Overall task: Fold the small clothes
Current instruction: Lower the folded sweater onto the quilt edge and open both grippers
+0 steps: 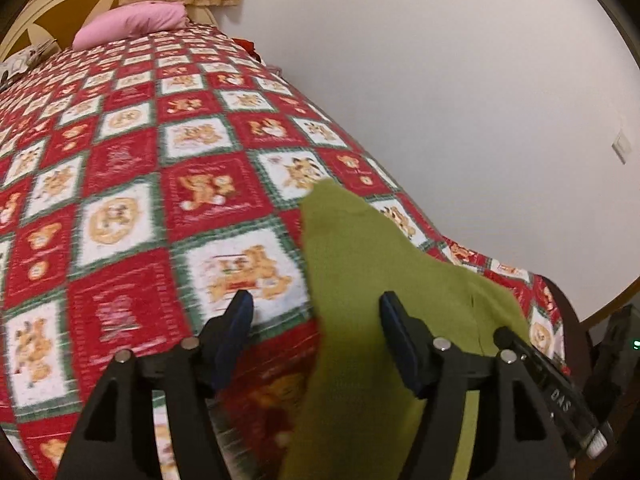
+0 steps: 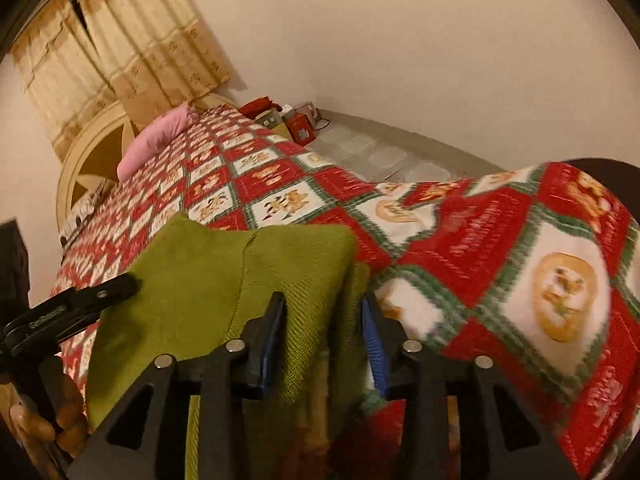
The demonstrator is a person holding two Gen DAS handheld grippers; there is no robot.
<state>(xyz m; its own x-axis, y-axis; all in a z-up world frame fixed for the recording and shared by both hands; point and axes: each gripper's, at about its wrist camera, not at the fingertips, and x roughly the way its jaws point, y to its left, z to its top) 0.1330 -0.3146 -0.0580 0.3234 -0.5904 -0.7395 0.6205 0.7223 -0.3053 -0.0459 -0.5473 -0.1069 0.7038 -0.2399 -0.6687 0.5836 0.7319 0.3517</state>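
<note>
An olive-green knitted garment (image 1: 360, 260) (image 2: 192, 280) lies on the red, white and green bear-patterned quilt (image 1: 120, 160) (image 2: 520, 260) near the foot of the bed. My left gripper (image 1: 316, 308) stands wide open over the garment's left edge, and neither pad presses on the cloth. It also shows at the left of the right wrist view, as the left gripper (image 2: 100, 292) held by a hand (image 2: 40, 420). My right gripper (image 2: 323, 310) is open, with the garment's right edge lying loose between its fingers. The right gripper (image 1: 540, 364) reaches in from the right.
A pink pillow (image 1: 132, 24) (image 2: 156, 140) rests against the cream headboard (image 1: 60, 0) at the far end, under beige curtains (image 2: 132, 52). Small boxes (image 2: 300, 124) stand on the tiled floor (image 2: 380, 156) beside the bed. A white wall with a switch (image 1: 622, 146) runs along the right.
</note>
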